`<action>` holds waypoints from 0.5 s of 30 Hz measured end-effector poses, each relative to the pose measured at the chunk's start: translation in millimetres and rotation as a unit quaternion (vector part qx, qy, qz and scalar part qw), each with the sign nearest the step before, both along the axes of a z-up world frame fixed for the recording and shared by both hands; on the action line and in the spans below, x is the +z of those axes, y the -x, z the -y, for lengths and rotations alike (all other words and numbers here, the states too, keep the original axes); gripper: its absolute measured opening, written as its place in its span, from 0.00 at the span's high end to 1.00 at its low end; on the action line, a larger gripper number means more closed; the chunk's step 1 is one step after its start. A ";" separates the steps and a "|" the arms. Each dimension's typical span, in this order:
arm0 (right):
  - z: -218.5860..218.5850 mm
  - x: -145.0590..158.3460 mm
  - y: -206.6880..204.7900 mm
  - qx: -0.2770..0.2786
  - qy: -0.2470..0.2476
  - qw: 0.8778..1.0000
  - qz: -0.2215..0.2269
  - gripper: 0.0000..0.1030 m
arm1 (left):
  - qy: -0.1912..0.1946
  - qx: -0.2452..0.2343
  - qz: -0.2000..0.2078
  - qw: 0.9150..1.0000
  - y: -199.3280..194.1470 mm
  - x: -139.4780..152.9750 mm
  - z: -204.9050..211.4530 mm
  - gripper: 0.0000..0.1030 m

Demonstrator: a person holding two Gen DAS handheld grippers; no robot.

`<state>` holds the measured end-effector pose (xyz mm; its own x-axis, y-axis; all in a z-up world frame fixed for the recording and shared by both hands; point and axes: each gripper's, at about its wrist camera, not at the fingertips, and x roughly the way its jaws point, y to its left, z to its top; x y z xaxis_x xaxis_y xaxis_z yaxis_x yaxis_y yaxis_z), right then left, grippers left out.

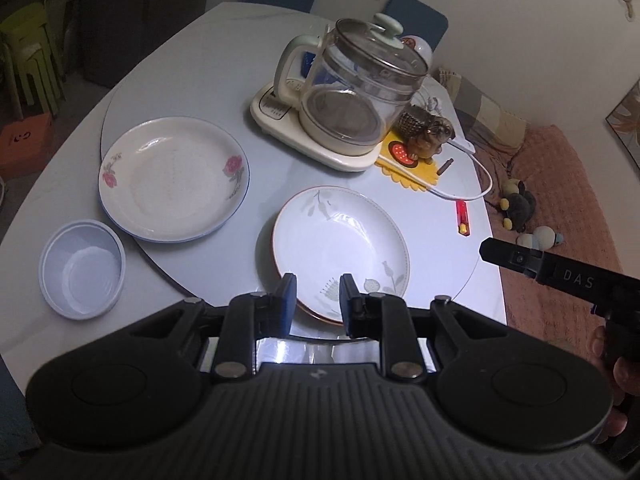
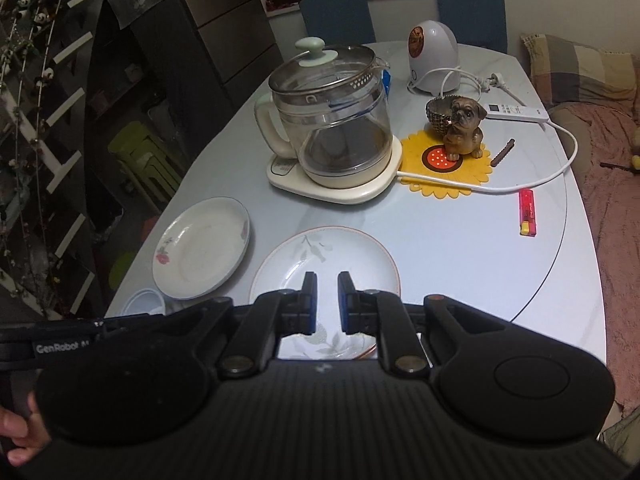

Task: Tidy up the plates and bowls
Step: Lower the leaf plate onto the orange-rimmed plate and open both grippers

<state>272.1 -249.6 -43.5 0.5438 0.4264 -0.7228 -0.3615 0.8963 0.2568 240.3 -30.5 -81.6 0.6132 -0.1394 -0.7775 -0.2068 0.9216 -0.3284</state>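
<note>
From the left tool (image 1: pixel 316 300), going left to right: a small pale blue plastic bowl (image 1: pixel 82 269) sits far to the tool's left on the worktop (image 1: pixel 60 176). Ahead and left of it lies a rose-patterned plate (image 1: pixel 174 196) with a blue rim. Directly ahead of the tool, just past its fingertips, lies a white plate with grey leaf print (image 1: pixel 340 250), stacked on another dish with a brown edge. Beyond that stands a glass kettle (image 1: pixel 356 92) on its cream base, with a dog figurine (image 1: pixel 430 140) on a yellow mat just to the kettle's right. A red lighter (image 1: pixel 462 218) lies ahead and right. The left tool is drawn narrow and grips nothing.

The right tool (image 2: pixel 327 300) likewise hangs above the leaf-print plate, fingers narrowed together with nothing between them.
</note>
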 end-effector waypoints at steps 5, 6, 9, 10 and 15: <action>-7.2 10.4 38.1 -0.024 -0.008 1.000 0.001 0.87 | -0.010 -0.018 0.017 1.000 34.9 15.3 -8.1 0.75; -10.0 10.2 44.6 -0.027 -0.007 1.000 0.000 0.87 | -0.008 -0.021 0.018 1.000 39.9 15.4 -9.8 0.75; -18.8 8.5 61.3 -0.030 -0.001 1.000 -0.004 0.87 | -0.002 -0.032 0.018 0.999 51.8 14.0 -14.4 0.75; -21.7 8.2 66.4 -0.032 0.001 0.999 -0.004 0.87 | 0.000 -0.038 0.018 0.999 56.4 13.2 -16.3 0.75; -31.7 7.9 87.6 -0.049 0.004 0.999 -0.002 0.87 | -0.001 -0.056 0.021 0.998 68.9 11.3 -23.5 0.75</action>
